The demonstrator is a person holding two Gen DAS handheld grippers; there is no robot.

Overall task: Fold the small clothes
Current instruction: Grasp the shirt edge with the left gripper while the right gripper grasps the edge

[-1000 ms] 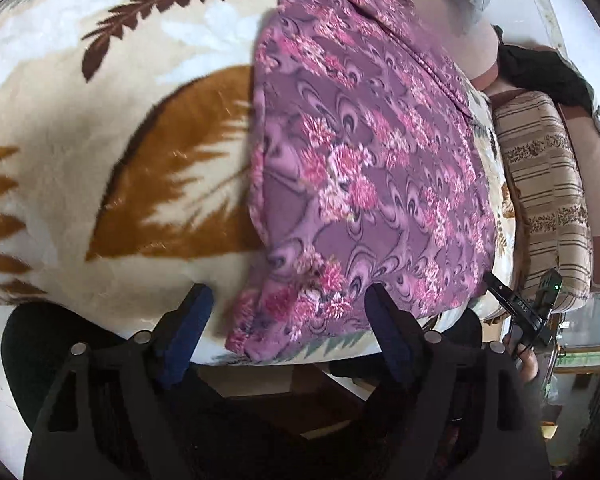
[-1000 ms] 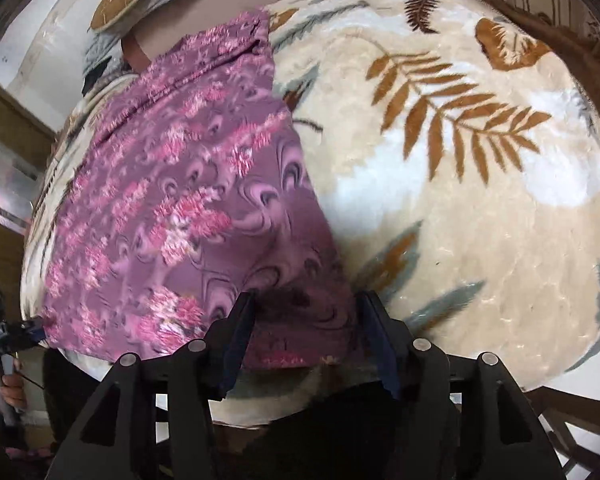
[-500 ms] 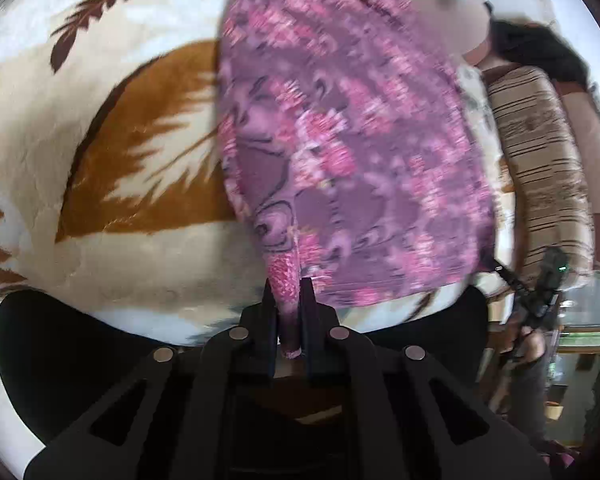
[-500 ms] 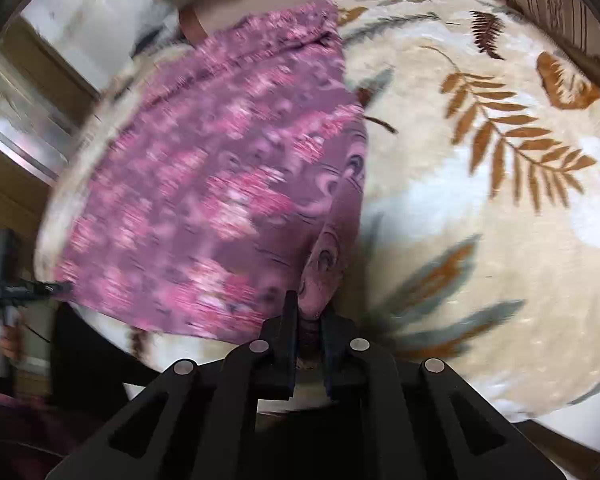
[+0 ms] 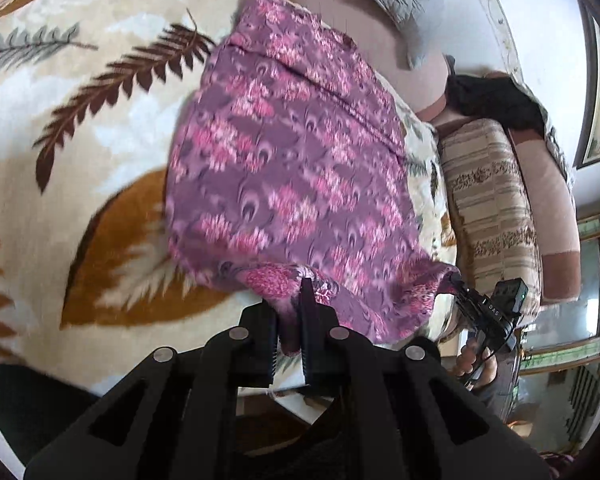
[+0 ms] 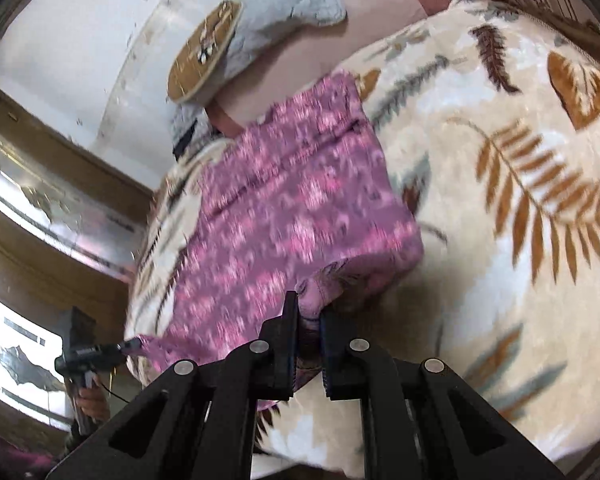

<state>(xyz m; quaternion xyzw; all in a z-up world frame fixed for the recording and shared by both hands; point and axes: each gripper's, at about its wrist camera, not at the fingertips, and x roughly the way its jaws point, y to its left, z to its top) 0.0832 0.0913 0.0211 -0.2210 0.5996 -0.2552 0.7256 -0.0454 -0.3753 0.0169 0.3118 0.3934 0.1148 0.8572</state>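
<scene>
1. Left wrist view. The left hand-held gripper [image 5: 290, 320] occupies the lower foreground, its two black jaws drawn almost together and pinching a bunched near corner of the purple floral garment [image 5: 292, 168]. The garment lies spread across the cream leaf-patterned blanket [image 5: 80, 128], its far edge reaching toward a plain pink surface beyond; its near edge is lifted off the blanket between the two held corners. At the lower right, the right hand-held gripper [image 5: 456, 280] is seen from the side, its tips closed on the garment's other near corner, with a person's hand [image 5: 474, 360] wrapped round its handle. A striped cushion [image 5: 492, 216] stands just beside the blanket's right edge (a dark cloth lies above it). A grey pillow [image 5: 400, 4] rests at the top.

2. Right wrist view. The right hand-held gripper [image 6: 308, 332] fills the lower foreground, jaws nearly together and clamped on a gathered fold of the purple floral garment [image 6: 292, 208] at its near corner. The fabric is motion-blurred (pattern detail cannot be read). The garment lies on the left portion of the cream leaf-patterned blanket [image 6: 500, 208]. At the lower left, the left hand-held gripper [image 6: 134, 345] grips the opposite near corner, held by a person's hand [image 6: 94, 400]. The grey pillow [image 6: 284, 12] lies beyond the garment's far edge.
</scene>
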